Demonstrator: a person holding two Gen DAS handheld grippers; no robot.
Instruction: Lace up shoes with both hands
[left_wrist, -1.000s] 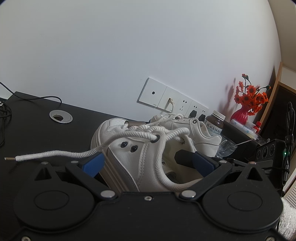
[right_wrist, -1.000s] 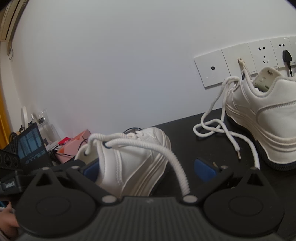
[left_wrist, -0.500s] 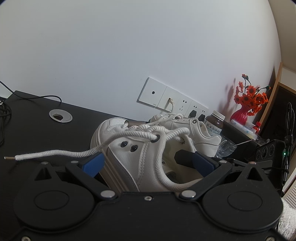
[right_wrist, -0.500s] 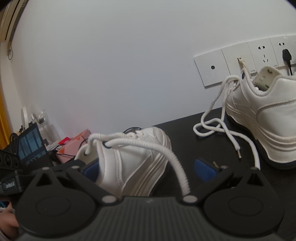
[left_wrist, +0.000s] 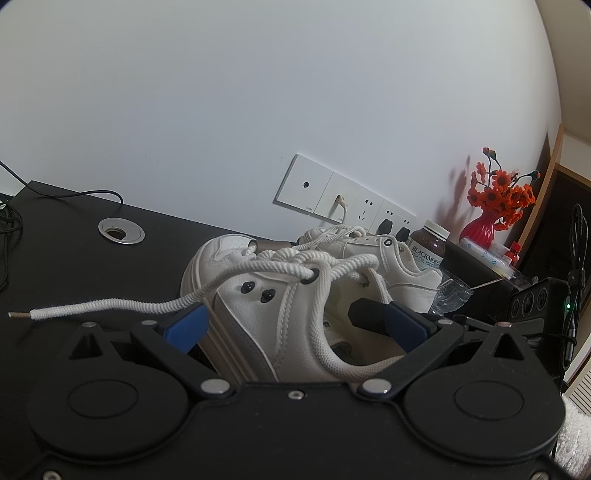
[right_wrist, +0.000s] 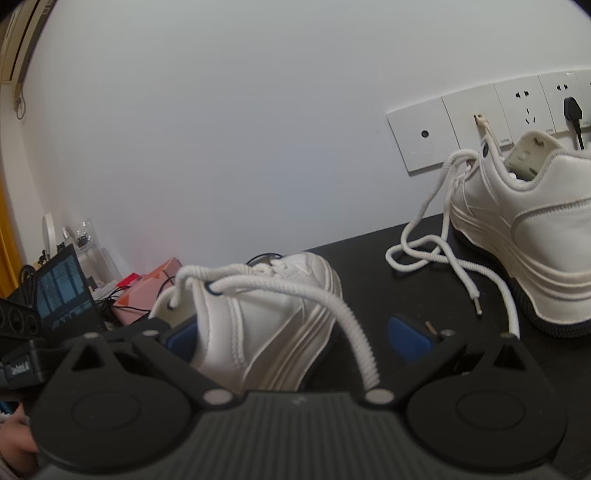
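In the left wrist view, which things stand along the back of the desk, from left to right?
Metal cable grommet → near white shoe → far white shoe → brown supplement bottle → red vase with orange flowers.

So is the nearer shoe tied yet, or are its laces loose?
Loose. The near shoe shows no bow: one lace end trails free across the black desk.

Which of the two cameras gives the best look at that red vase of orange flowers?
The left wrist view: the red vase with orange flowers stands in plain sight at the far right, beside the brown supplement bottle. The right wrist view does not show it at all.
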